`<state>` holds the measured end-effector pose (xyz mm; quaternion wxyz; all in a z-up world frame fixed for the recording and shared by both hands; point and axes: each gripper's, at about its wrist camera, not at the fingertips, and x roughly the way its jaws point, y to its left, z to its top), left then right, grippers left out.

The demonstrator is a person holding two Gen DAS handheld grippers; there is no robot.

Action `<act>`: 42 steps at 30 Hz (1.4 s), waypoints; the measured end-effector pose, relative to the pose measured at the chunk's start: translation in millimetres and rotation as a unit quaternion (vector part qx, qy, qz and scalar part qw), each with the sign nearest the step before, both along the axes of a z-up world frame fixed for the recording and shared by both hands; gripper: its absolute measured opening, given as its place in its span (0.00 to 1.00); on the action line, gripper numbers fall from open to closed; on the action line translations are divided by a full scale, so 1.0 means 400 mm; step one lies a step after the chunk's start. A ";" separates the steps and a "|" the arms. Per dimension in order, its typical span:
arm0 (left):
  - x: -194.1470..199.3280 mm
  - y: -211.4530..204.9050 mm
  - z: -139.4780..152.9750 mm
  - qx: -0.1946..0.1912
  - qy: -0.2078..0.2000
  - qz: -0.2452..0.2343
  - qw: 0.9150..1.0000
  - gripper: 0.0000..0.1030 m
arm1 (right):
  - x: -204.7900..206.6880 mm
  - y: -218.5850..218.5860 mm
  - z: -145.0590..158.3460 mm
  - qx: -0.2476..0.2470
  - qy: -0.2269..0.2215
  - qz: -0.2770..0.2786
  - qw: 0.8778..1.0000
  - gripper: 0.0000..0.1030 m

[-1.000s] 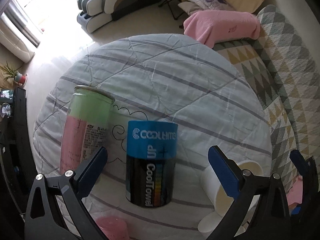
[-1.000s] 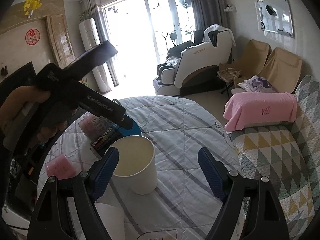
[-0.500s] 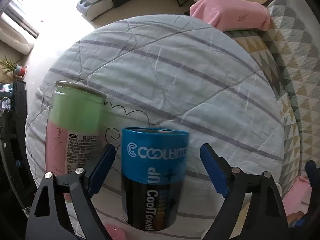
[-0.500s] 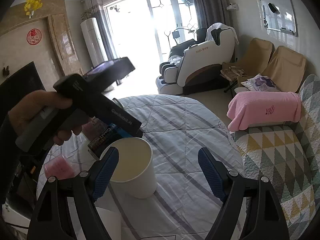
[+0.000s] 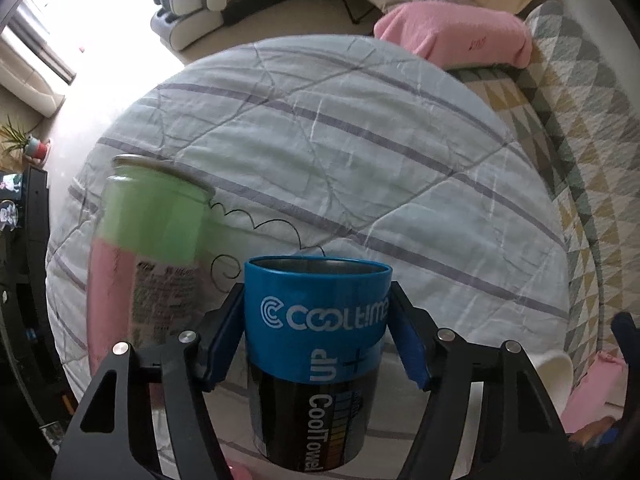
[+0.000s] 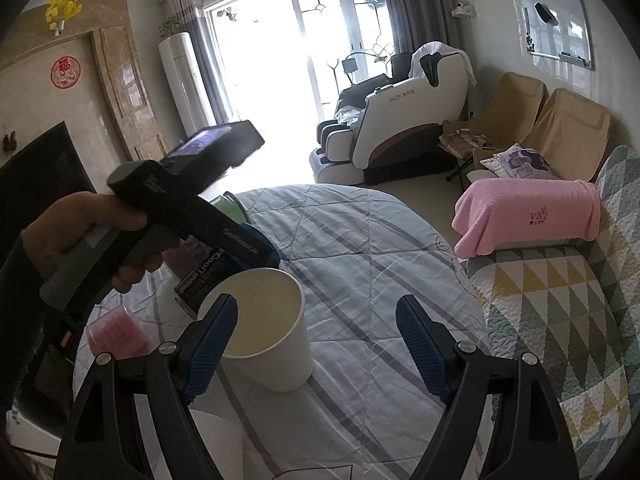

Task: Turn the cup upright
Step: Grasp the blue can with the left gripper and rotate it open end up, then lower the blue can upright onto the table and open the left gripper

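Paper cup [image 6: 266, 334] upright beside spread right tool [image 6: 316, 354]; left tool [image 5: 316, 344] pinches blue canister [image 5: 318, 356].

Daylight from far glass doors [image 6: 304, 48], blown out to white; glare patch also on floor [image 5: 100, 52], far left in left wrist view. Green-pink can [image 5: 148, 248] motion-blurred. Strong fisheye bend w/ dark vignette at all edges. Near table evenly lit, shadows soft.

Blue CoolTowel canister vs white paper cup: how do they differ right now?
The blue CoolTowel canister is printed and dark below; the white paper cup is plain. The left gripper brackets the canister with its fingers at its sides; the cup stands free, beside the open right gripper. Both stand on the quilted table.
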<state>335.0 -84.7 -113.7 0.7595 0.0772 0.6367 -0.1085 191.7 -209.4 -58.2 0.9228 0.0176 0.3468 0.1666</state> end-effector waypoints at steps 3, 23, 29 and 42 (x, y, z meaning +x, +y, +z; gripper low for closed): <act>-0.036 0.023 0.032 -0.011 -0.028 0.006 1.000 0.67 | -0.002 0.007 0.001 -0.003 -0.001 -0.001 1.000 0.80; -0.183 0.054 0.102 -0.028 -0.129 -0.002 0.991 0.67 | 0.011 0.041 -0.016 -0.022 0.006 -0.003 1.000 0.80; -0.213 0.060 0.107 -0.027 -0.142 -0.001 0.990 0.67 | 0.011 0.050 -0.016 -0.026 0.007 0.001 1.000 0.80; -0.275 0.102 0.078 -0.036 -0.144 0.017 0.989 0.67 | 0.002 0.068 -0.013 -0.032 0.009 0.005 0.999 0.80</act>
